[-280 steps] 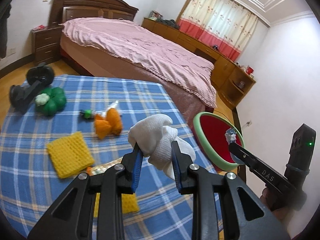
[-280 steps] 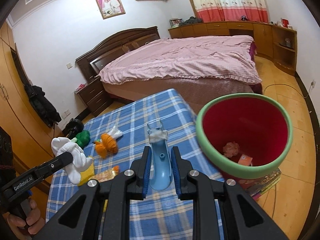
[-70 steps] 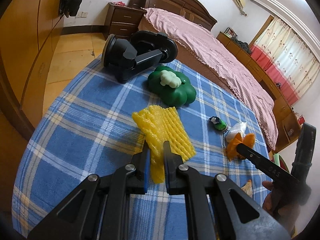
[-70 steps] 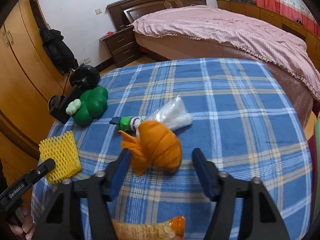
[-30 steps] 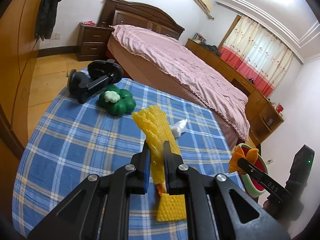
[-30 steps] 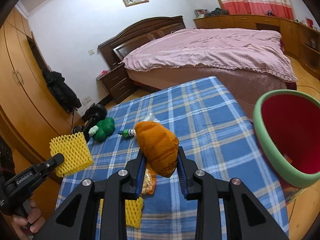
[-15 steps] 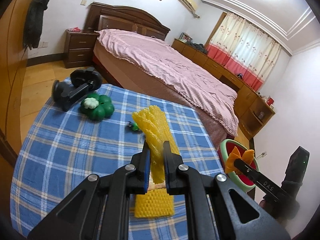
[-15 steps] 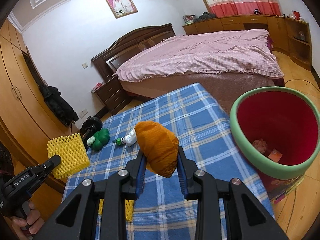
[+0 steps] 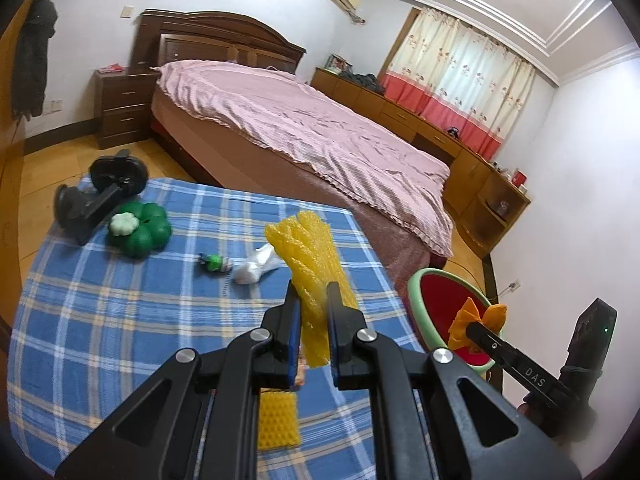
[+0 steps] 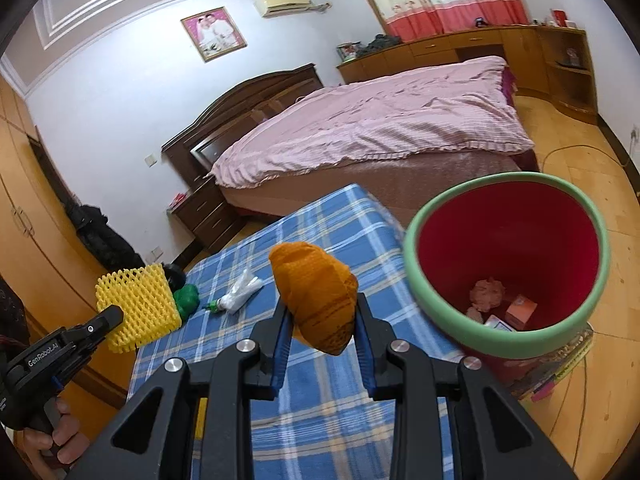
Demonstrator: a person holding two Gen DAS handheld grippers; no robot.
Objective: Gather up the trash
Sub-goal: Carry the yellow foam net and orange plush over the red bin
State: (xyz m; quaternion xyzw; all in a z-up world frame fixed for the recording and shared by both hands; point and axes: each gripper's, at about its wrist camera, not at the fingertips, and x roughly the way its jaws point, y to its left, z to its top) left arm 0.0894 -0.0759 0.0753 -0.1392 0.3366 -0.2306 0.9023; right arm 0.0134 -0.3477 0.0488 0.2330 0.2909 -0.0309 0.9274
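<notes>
Both loads are now lifted off the tabletop (image 9: 100, 320) and carried toward the bin (image 10: 508, 264); left claw (image 9: 314, 308) clamps yellow foam net (image 9: 308, 256); right claw (image 10: 320, 320) grips orange net (image 10: 316, 292), just beside the rim; drop looks imminent; 2 pieces of trash remain on the cloth.

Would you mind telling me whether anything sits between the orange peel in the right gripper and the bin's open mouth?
Nothing visible does. The orange peel is clamped in the right gripper above the table edge, and the bin stands just beside it, its mouth open and uncovered.
</notes>
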